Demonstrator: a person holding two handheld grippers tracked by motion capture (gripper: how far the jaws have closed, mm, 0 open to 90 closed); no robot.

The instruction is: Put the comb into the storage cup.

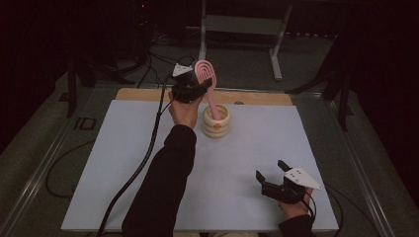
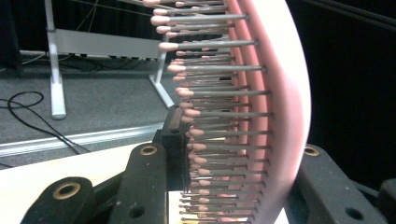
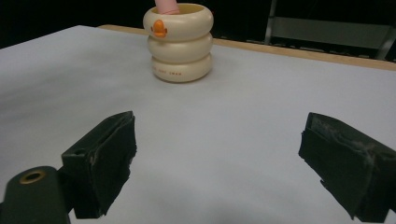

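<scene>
- The pink hairbrush [image 1: 205, 74] stands almost upright, with its handle down inside the cream holder [image 1: 216, 122] and its oval head above the rim, leaning a little to the far left.
- The left gripper [image 1: 195, 89] clamps the head of the brush: in the left gripper view one jaw presses on the bristle side and the other on the smooth pink back [image 2: 280, 107], so the jaws are closed on the brush as far as its thickness allows.
- I judge this grip on the head is chosen because the handle must stay free to go into, or come out of, the narrow opening of the holder.
- The brush has a curved pink back and many thin grey pins with small pink tips [image 2: 169, 46], standing in rows.
- The holder looks like three stacked rings, cream in colour, with a small orange mark [image 3: 159, 28] on the top ring; it stands on the white sheet [image 1: 257, 158], near the far edge of it.
- The right gripper [image 1: 271, 174] rests near the front right corner of the sheet, well apart from the holder, its jaws wide open with nothing between them; it seems only to wait.
- A strip of the wooden table [image 1: 257, 98] shows behind the sheet.
</scene>
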